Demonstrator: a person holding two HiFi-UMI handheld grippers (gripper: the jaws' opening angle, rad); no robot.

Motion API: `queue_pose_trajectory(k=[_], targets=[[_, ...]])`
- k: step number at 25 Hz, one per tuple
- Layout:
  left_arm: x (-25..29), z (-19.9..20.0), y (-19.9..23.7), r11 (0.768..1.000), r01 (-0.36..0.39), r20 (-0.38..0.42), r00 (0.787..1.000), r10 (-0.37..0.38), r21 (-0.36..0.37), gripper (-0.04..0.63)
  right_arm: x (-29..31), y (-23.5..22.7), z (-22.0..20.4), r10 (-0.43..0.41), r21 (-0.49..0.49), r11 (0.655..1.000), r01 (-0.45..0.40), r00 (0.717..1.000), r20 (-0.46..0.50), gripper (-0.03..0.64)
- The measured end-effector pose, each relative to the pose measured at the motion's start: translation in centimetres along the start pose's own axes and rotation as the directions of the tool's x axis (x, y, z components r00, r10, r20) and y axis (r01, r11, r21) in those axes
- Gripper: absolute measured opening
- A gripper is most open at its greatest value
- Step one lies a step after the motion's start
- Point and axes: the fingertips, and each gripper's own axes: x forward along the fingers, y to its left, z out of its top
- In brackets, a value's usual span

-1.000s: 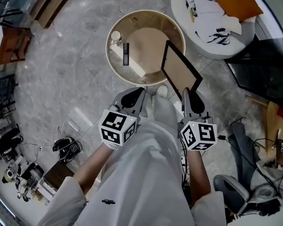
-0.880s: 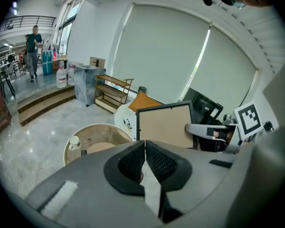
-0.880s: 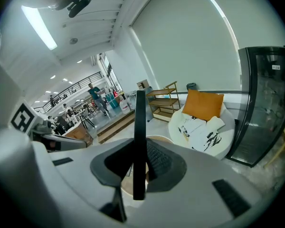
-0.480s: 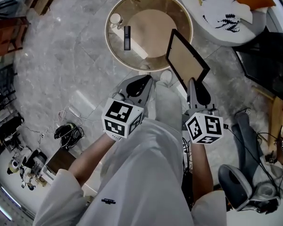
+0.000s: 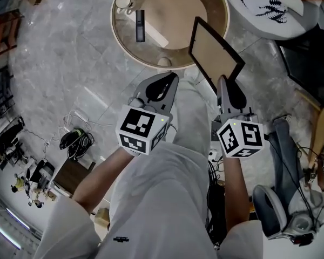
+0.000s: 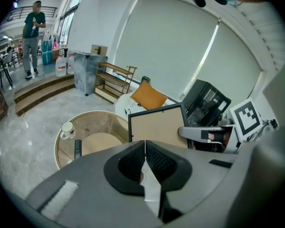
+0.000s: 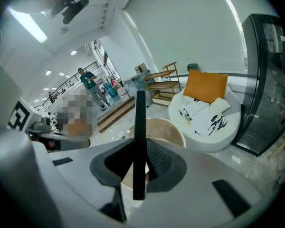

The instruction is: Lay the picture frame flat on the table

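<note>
1. Print is seen only as black-and-white square markers on the left cube point(image 5: 141, 129) and the right cube point(image 5: 240, 138); no words can be read anywhere.
2. Compared with a second ago, the round glass table point(image 5: 127, 34) is shown higher in the head view, and both grippers are shown larger. The picture frame point(image 5: 215, 53) is kept tilted in the air at the table's right rim and has not been laid flat.
3. Left gripper point(image 5: 171, 77): the jaws are pressed together and nothing is held.
4. Right gripper point(image 5: 222, 83): the jaws are clamped on the frame's black lower edge, which is seen edge-on between the pads point(image 7: 159, 160).
</note>
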Motion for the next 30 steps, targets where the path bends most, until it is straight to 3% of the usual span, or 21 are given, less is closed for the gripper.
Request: queue_pose_trajectory(k=[17, 30], targets=[[7.8, -5.7, 6.7, 0.997, -0.022, 0.016, 1.0, 0.023, -0.071, 0.009, 11.0, -2.3, -6.8, 0.027, 0.018, 1.0, -0.026, 0.999, -0.047, 0.061], [12.7, -10.4, 11.2, 0.993, -0.046, -0.057, 0.998, 0.04, -0.111, 0.009, 17.0, -4.2, -11.2, 0.04, 0.111, 0.993, -0.03, 0.996, -0.085, 0.061]])
